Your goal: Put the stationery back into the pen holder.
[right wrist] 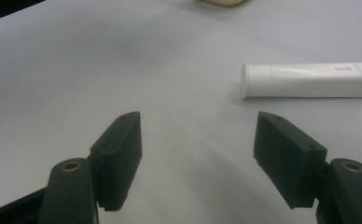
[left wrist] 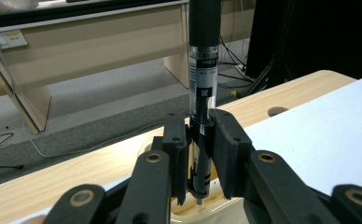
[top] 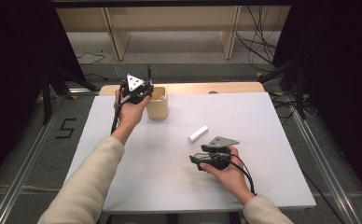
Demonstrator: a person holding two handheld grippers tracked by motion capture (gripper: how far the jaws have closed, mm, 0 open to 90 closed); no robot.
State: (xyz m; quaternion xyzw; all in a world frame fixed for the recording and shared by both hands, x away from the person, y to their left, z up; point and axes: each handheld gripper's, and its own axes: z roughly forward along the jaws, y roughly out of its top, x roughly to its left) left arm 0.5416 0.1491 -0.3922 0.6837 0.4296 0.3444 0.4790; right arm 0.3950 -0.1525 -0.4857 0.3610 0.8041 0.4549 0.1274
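My left gripper (top: 144, 91) is shut on a black pen (left wrist: 202, 93) with a clear labelled barrel, held upright. It hovers just over the open top of a pale wooden cup (top: 158, 103) at the table's back left; the cup's rim (left wrist: 188, 212) shows right under the pen's tip. My right gripper (top: 197, 161) rests low over the white mat (top: 244, 121) near the front right, open, with nothing between its fingers (right wrist: 121, 149). A white tube (right wrist: 305, 80) lies on its side a little beyond the right gripper, also seen as the white tube (top: 198, 133) mid-table.
The white mat covers most of a light wooden table (top: 235, 87) whose back edge has a round hole. Beyond it stand a wooden bench (left wrist: 90, 42) and loose cables on grey floor. Dark stands flank both sides.
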